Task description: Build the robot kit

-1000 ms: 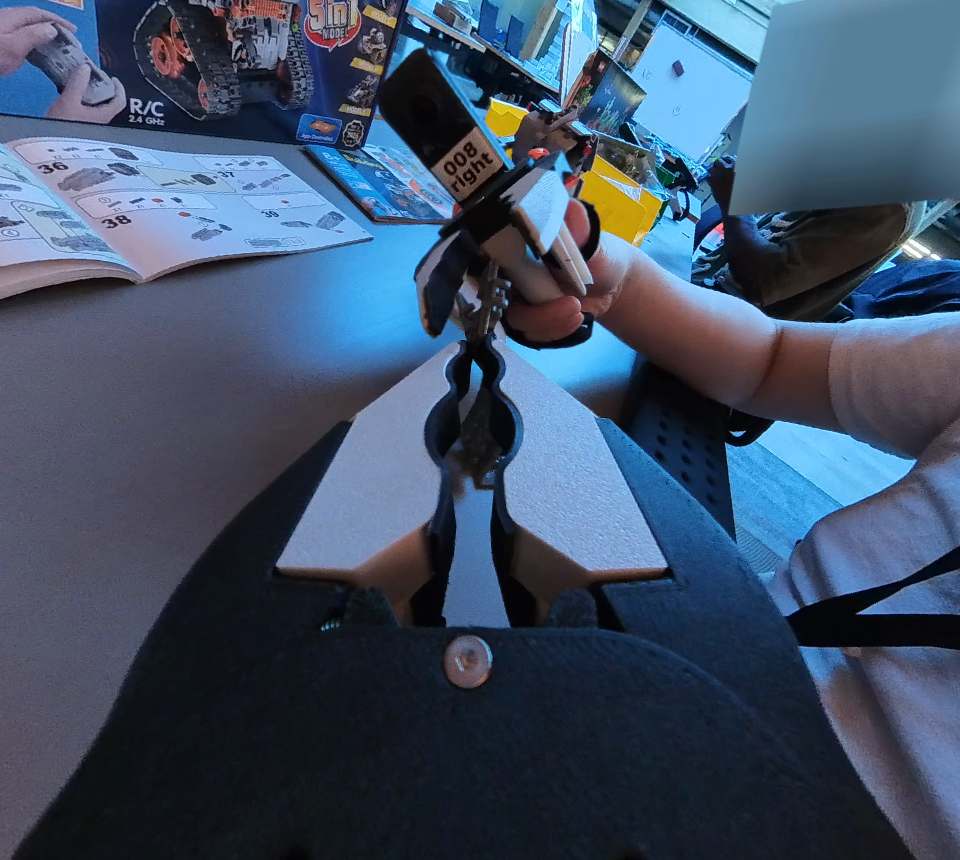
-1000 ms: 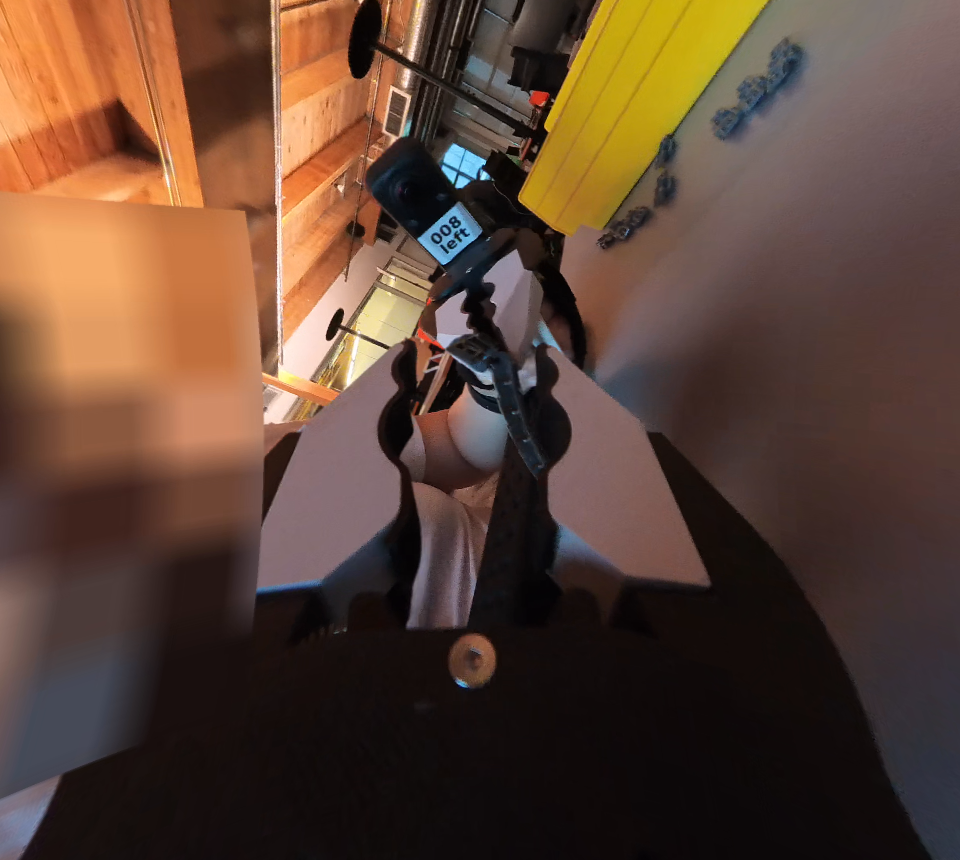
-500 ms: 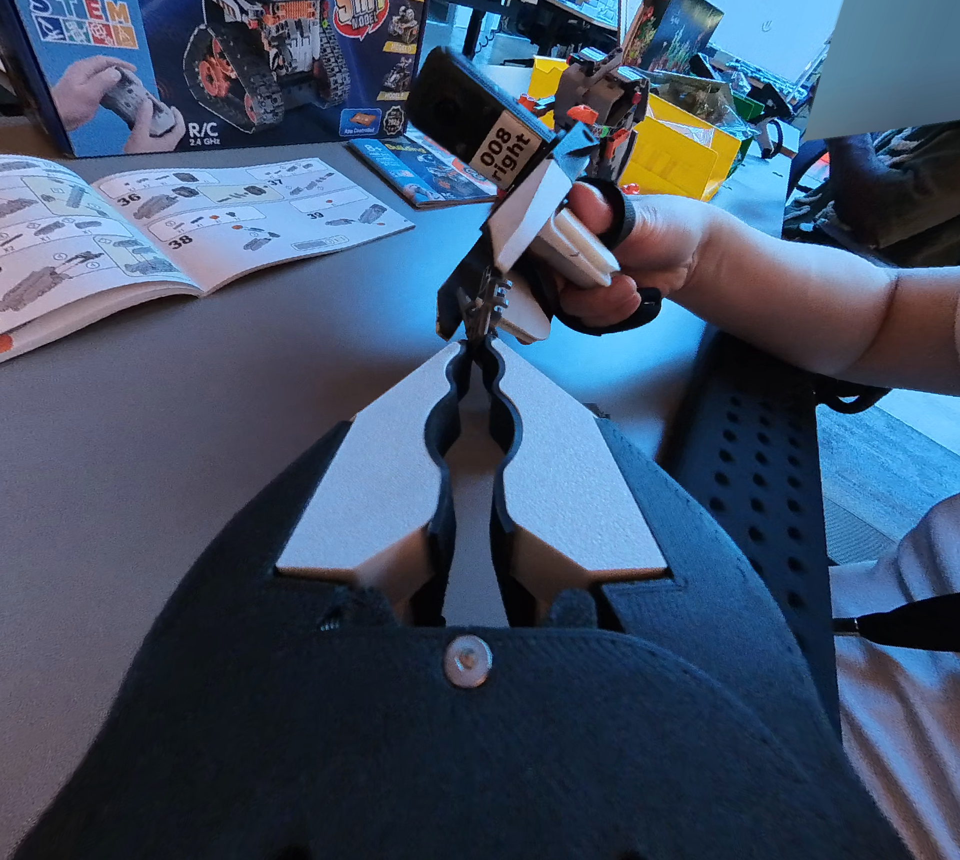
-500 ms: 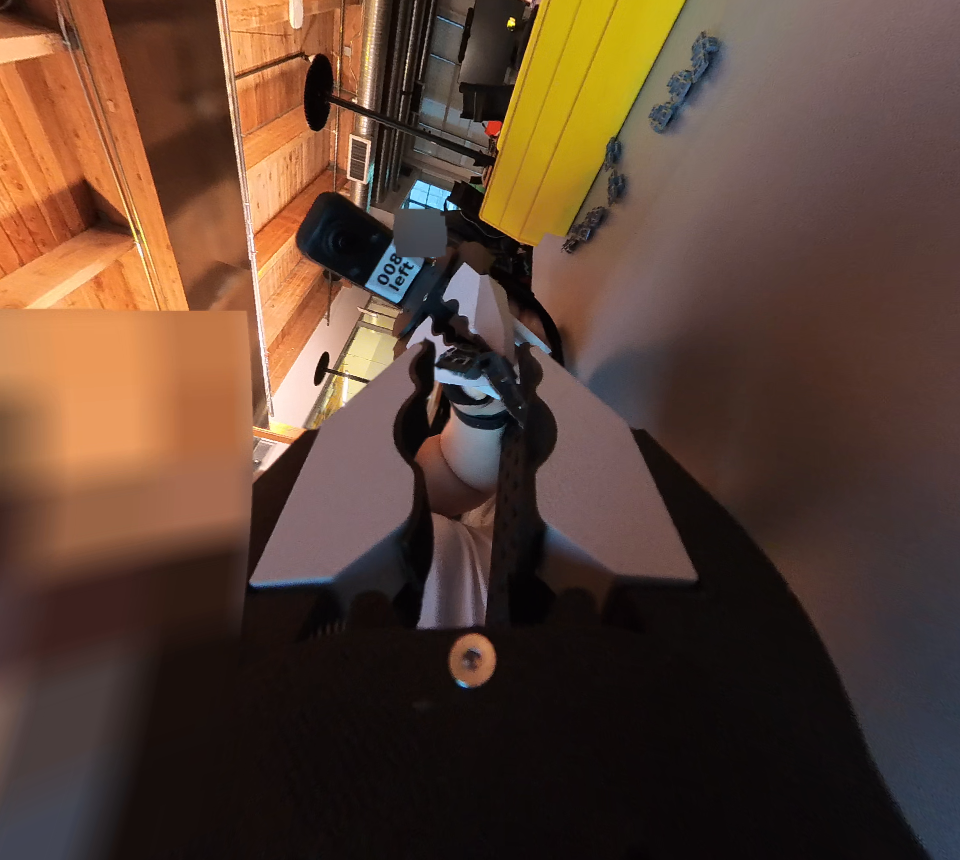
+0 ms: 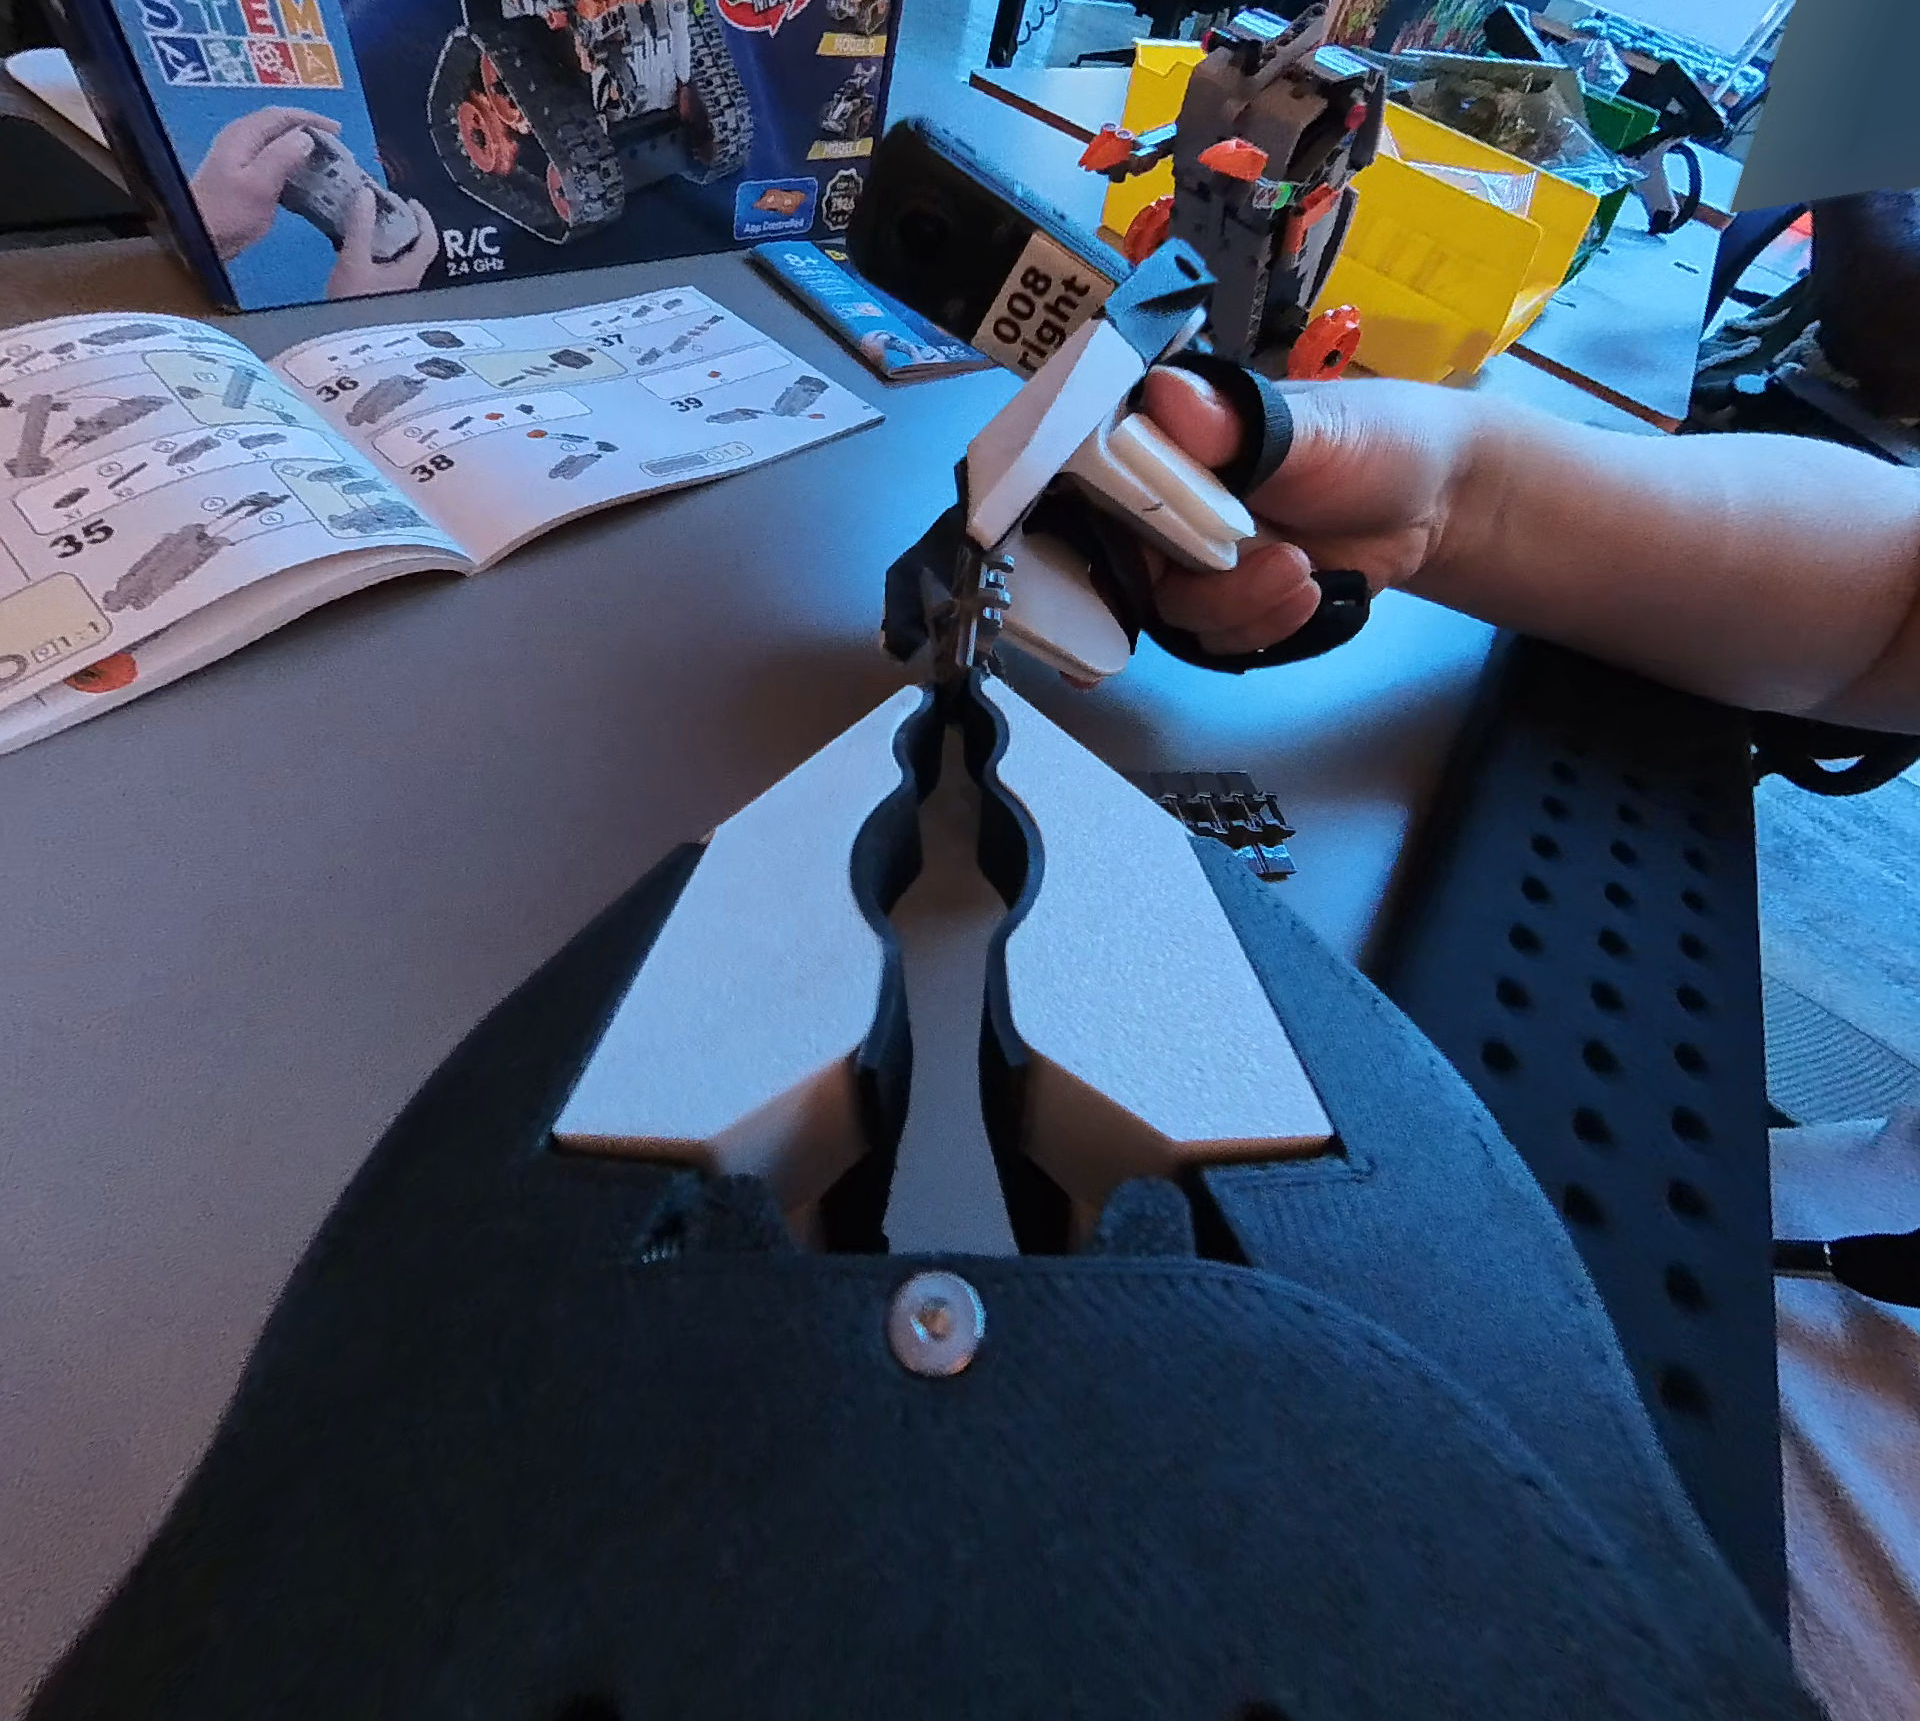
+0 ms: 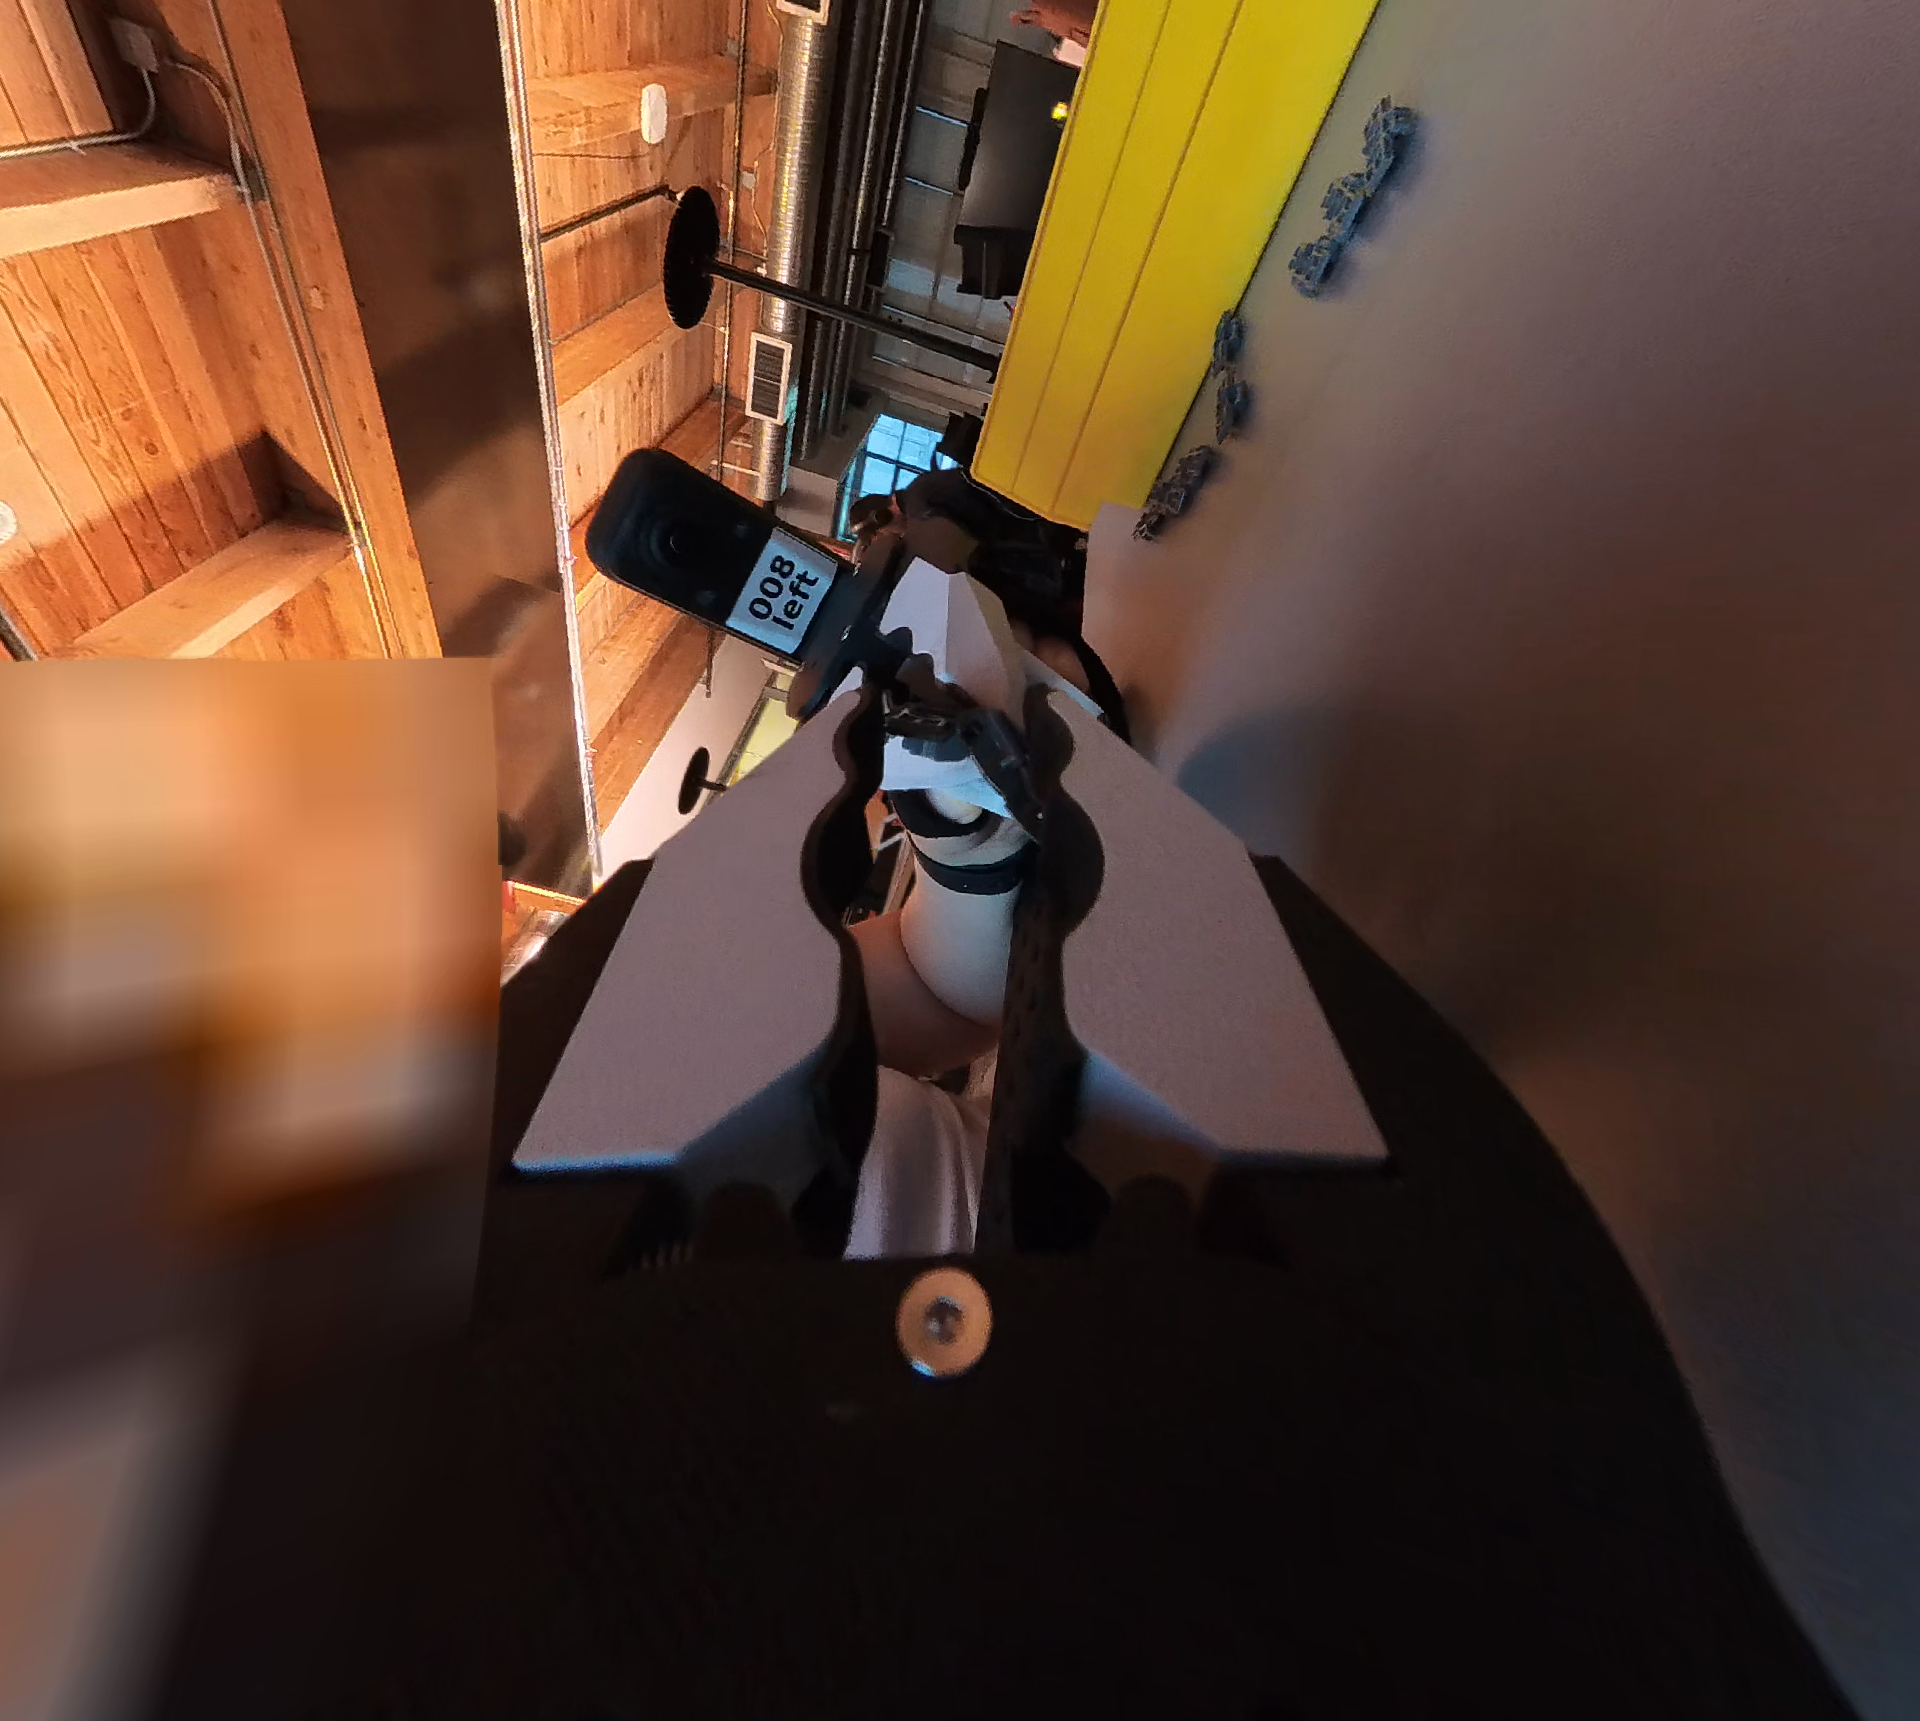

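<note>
Showing manual (image 5: pixel 416 435) left view only | ceiling (image 6: pixel 260 113) right only

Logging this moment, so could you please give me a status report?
Right hand-held gripper shut on grey toothed piece. Left hand-held gripper tips closed against it. Black track segment nearby.

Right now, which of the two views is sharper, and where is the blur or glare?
Left wrist view: sharp and evenly lit, the open booklet crisp, edges bent by the wide lens. Right wrist view: rolled sideways, dim and soft at the grey table; the yellow bin stands out brightly.
</note>
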